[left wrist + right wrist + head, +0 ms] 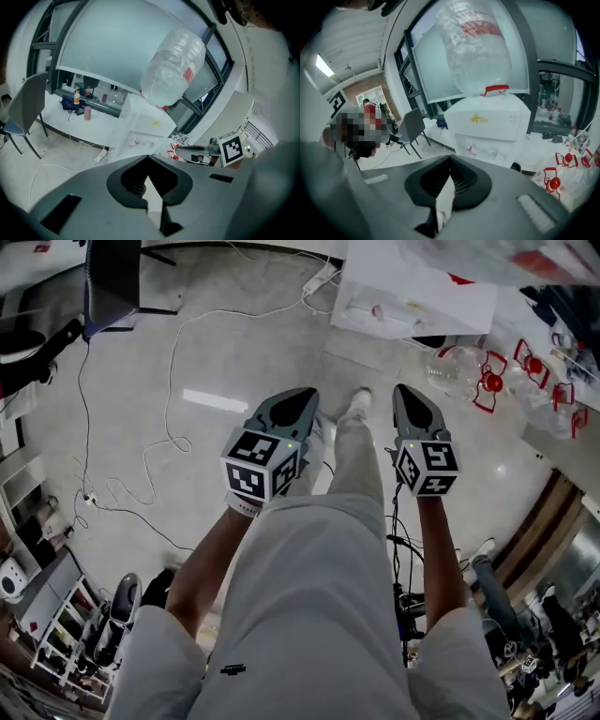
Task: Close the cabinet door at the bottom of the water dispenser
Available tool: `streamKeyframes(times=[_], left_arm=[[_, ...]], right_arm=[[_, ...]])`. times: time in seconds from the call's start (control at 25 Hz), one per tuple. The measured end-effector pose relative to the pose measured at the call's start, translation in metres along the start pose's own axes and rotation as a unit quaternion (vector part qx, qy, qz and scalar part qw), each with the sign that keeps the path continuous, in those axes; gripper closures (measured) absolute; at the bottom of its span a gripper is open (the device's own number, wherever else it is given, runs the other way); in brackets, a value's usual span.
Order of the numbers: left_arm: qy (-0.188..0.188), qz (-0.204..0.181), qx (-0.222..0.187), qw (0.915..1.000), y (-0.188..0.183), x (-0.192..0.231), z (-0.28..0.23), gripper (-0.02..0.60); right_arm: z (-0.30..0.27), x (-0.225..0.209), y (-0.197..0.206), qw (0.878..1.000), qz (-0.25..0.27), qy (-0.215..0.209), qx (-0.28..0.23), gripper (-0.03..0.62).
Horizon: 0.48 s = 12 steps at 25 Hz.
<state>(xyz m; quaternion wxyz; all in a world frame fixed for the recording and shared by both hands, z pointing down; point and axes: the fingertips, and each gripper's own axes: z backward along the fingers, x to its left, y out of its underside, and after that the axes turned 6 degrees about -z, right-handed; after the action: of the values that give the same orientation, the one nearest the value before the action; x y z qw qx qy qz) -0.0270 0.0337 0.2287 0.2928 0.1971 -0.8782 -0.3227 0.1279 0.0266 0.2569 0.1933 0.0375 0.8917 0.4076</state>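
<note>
Head view: person standing, left gripper point(306, 394) & right gripper point(403, 390) held side by side over the legs, angled down. Both have jaws pressed together w/ nothing btwn. Water dispenser point(487, 124) w/ bottle point(476, 42) stands ahead, well apart. Its bottom cabinet door is hidden behind the gripper bodies. Prob. a hands-off posture, no contact.

A grey chair point(26, 110) is standing on the pale, glossy floor point(234, 362). Behind the chair, big frosted windows point(108, 42) in dark frames are letting in daylight. A long white surface point(101, 123) is running beneath them, just beside the chair. A white cable point(169, 418) is trailing across the floor away from the chair, near where a strip of light point(214, 400) is glinting.
</note>
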Motion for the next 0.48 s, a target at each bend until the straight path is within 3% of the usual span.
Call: streamKeyframes(times=[0.48], left_arm=[[-0.002,-0.017,-0.086,0.9962,-0.066,-0.012,0.084,0.575]], right_arm=[[0.090,0.066,-0.097,0.992,0.008,0.000,-0.123,0.583]])
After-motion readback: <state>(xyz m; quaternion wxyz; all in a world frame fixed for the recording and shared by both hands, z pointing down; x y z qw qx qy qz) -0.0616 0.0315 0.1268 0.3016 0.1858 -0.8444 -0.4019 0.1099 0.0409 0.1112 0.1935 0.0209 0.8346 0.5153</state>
